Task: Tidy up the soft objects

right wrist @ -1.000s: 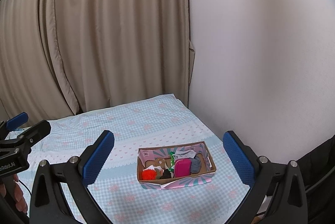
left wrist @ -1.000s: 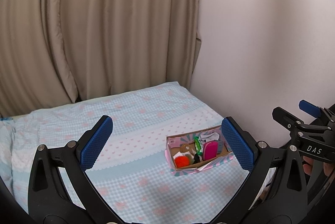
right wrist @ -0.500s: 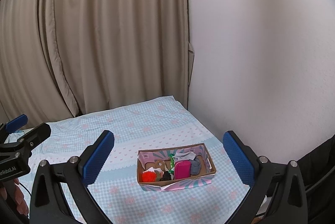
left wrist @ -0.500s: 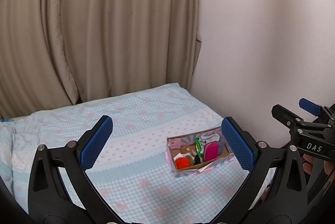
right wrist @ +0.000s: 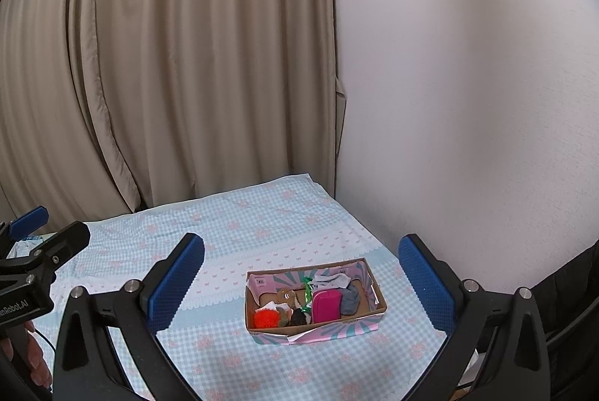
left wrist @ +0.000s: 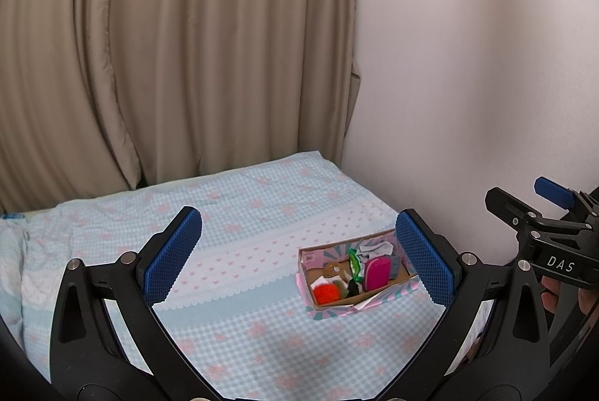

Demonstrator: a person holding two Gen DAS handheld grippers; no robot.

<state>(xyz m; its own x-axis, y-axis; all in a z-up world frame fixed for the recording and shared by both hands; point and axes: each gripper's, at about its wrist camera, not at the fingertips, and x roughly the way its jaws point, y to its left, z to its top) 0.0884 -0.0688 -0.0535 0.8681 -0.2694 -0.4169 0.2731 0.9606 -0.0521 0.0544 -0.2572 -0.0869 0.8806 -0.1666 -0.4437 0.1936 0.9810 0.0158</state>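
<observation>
A shallow cardboard box [left wrist: 338,311] [right wrist: 322,328] with a pink and teal outside sits on the bed. It holds an orange fluffy ball [left wrist: 325,293] [right wrist: 266,318], a magenta pouch [left wrist: 376,273] [right wrist: 327,304], a green wrapper [left wrist: 355,263], a brown toy [right wrist: 286,295] and white and grey socks [right wrist: 338,280]. My left gripper [left wrist: 299,260] is open and empty, well back from the box. My right gripper [right wrist: 301,285] is open and empty, with the box seen between its fingers but far off.
The bed has a light blue checked cover with pink bows [left wrist: 243,213] [right wrist: 232,225]. Beige curtains [left wrist: 168,45] hang behind it, a white wall [right wrist: 468,82] runs along its right side. The right gripper shows at the right edge of the left wrist view [left wrist: 550,225].
Both grippers have drifted very slightly; the box sits a little lower in the right wrist view. Nothing was taken hold of or let go.
</observation>
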